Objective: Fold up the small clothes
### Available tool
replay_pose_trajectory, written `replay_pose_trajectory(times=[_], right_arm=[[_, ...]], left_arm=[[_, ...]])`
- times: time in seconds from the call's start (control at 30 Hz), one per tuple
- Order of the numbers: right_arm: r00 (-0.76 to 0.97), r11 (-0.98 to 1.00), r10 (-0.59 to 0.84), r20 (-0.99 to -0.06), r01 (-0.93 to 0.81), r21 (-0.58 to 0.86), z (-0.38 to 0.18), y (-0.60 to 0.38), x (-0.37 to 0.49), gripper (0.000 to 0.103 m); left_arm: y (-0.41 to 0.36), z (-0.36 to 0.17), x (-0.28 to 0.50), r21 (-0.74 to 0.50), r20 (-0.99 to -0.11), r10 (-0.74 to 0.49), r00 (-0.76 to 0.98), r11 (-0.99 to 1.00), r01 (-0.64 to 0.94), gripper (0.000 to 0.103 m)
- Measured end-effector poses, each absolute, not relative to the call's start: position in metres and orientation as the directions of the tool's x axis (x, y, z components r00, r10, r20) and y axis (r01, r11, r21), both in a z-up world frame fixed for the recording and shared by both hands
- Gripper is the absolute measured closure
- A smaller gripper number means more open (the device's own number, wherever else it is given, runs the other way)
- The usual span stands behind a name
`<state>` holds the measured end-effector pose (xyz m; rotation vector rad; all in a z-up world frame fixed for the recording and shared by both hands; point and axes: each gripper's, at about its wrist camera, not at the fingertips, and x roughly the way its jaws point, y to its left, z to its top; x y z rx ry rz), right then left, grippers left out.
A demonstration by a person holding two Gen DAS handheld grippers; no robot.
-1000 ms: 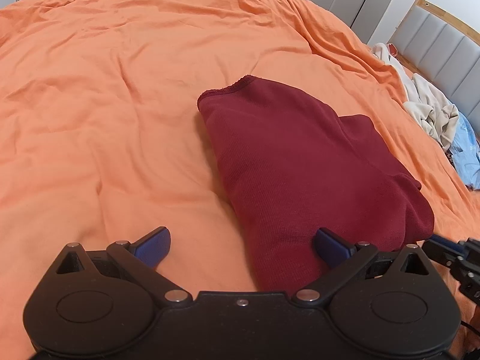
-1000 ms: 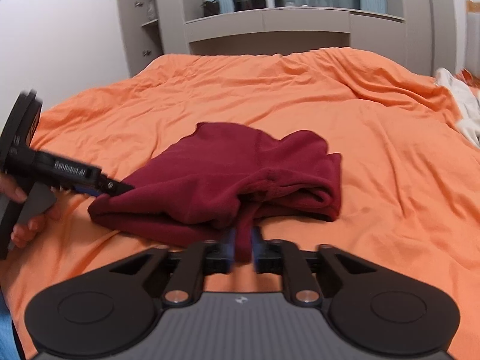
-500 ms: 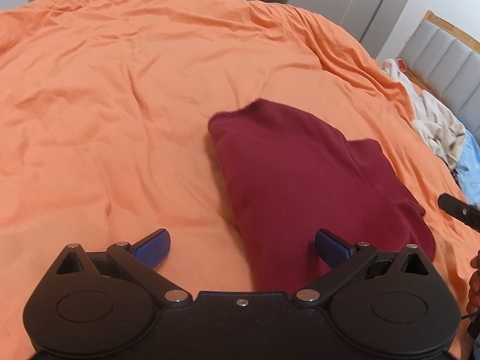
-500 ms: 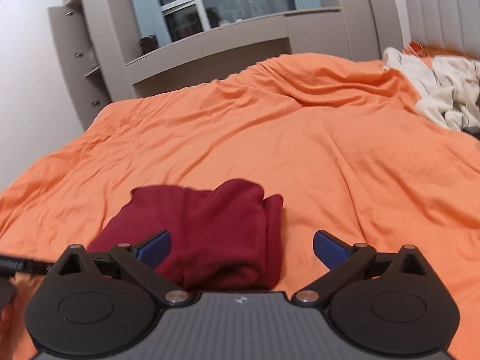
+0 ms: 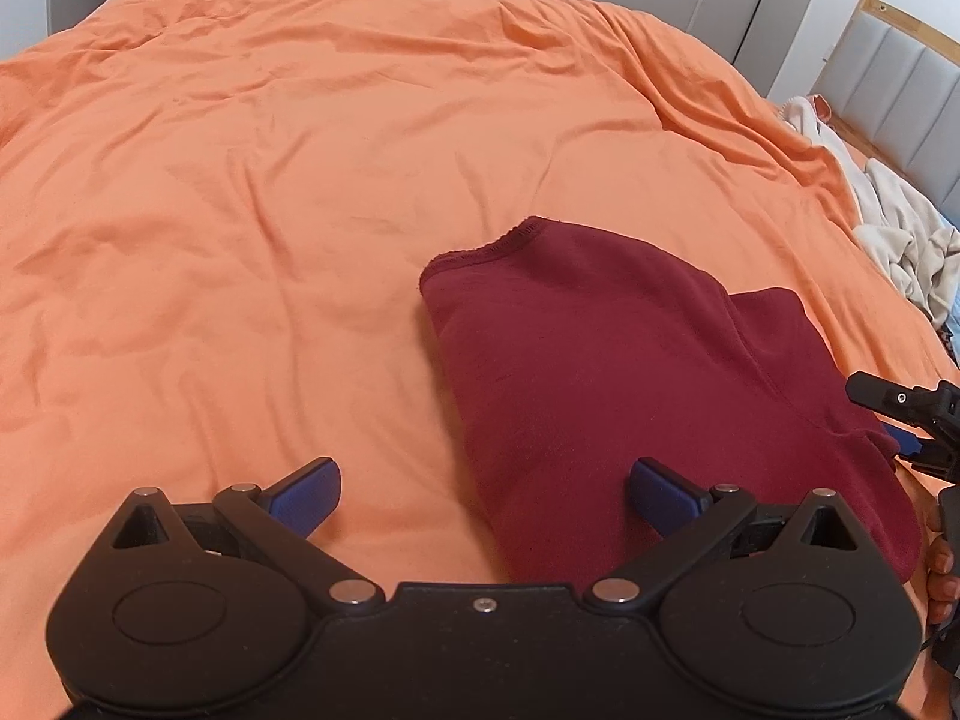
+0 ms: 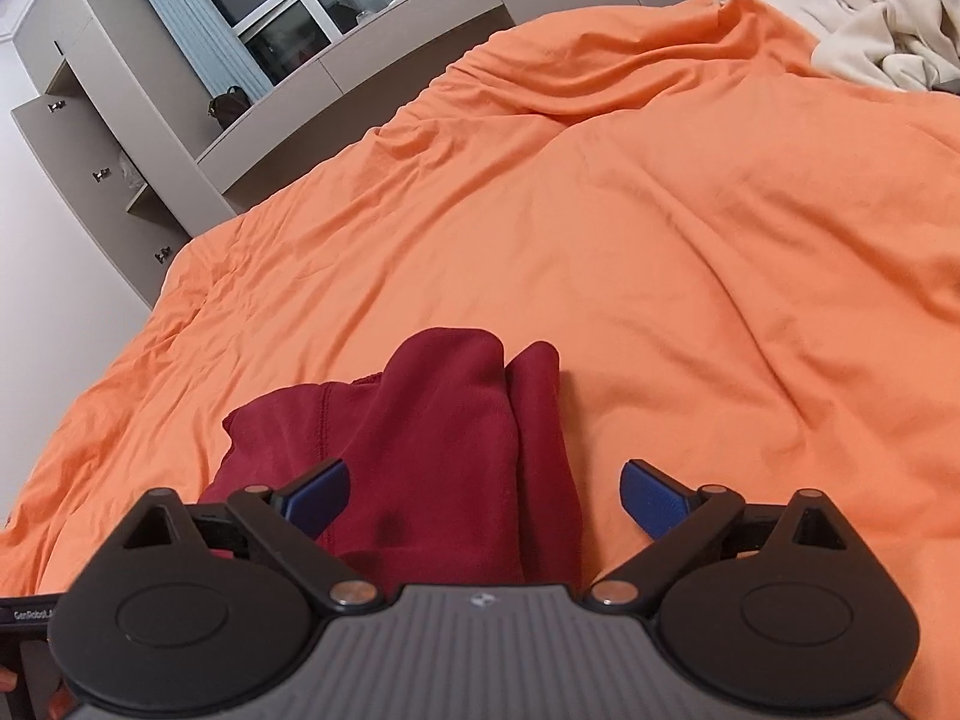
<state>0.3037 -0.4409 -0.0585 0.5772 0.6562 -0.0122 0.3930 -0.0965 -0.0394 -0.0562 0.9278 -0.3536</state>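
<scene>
- Where the orange duvet (image 5: pixel 300 180) spreads across the whole bed, the folded maroon garment (image 5: pixel 630 372) lies at the lower right of the left wrist view and at the lower centre of the right wrist view (image 6: pixel 432 450).
- Heaped pale clothes (image 5: pixel 900 240) sit at the right edge of the left wrist view and in the upper right corner of the right wrist view (image 6: pixel 870 30), well apart from the garment.
- Left tool (image 5: pixel 483 489) hangs with its blue pads wide apart; the garment's near end lies below the right pad, and nothing is pinched.
- Right tool (image 6: pixel 483 495) has wide jaws that are closing a little; the garment lies under the gap, but the pads (image 6: pixel 651 498) do not press it.
- At the right edge of the left wrist view, the right tool (image 5: pixel 906 420) shows beside the garment's corner, with a person's fingers (image 5: pixel 939 576) below it.
- Grey cupboards (image 6: pixel 120 138) and a dark window (image 6: pixel 270 0) fill the upper left of the right wrist view.
- A padded headboard (image 5: pixel 888 60) with a wooden rim stands at the upper right of the left wrist view.
</scene>
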Motion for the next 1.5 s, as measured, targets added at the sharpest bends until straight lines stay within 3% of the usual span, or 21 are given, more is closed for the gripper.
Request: replay_pose_trajectory(times=[0.53,0.7,1.1,1.5], right_arm=[[0.77,0.849,0.172,-0.614,0.201,0.49,-0.069,-0.433,0.307,0.004],[0.776,0.859,0.146,-0.613,0.209,0.468,-0.071,-0.43,0.305,0.02],[0.773,0.926,0.095,-0.628,0.162,0.34,-0.066,-0.413,0.306,0.03],[0.774,0.949,0.084,-0.627,0.131,0.288,-0.065,-0.407,0.304,0.039]], left_arm=[[-0.104,-0.053,0.402,-0.216,-0.793,-0.335,0.509,0.936,0.279,0.0],[-0.102,-0.064,0.403,-0.239,-0.796,-0.346,0.496,0.933,0.268,0.0],[-0.087,-0.087,0.395,-0.328,-0.731,-0.422,0.536,0.907,0.266,0.0],[-0.088,-0.087,0.395,-0.322,-0.731,-0.418,0.54,0.908,0.268,0.0]])
